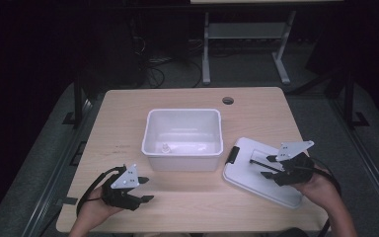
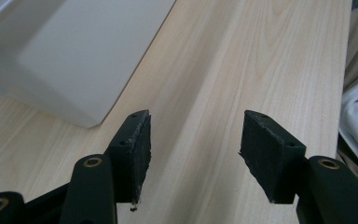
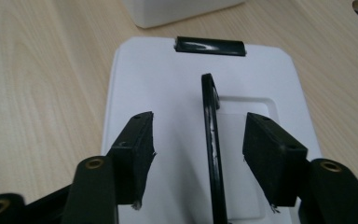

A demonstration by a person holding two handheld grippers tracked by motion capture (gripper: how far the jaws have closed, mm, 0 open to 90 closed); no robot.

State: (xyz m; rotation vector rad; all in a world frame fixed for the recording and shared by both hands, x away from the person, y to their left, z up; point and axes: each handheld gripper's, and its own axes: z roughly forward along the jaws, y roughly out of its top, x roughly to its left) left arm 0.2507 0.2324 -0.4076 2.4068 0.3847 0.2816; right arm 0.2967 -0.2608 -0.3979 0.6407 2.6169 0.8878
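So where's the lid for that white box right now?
In the high view the white lid lies flat on the table, right of the white box, with the right gripper straddling its raised black handle.

Both tongs, left (image 1: 147, 189) and right (image 1: 268, 166), gape apart.

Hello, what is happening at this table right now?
A person holds a gripper in each hand at a wooden table. The right gripper is over a white lid lying flat beside an open white bin. Its jaws straddle the lid's raised black handle without pressing on it. The left gripper is open above bare wood near the bin, holding nothing. A small object lies inside the bin; what it is cannot be told.
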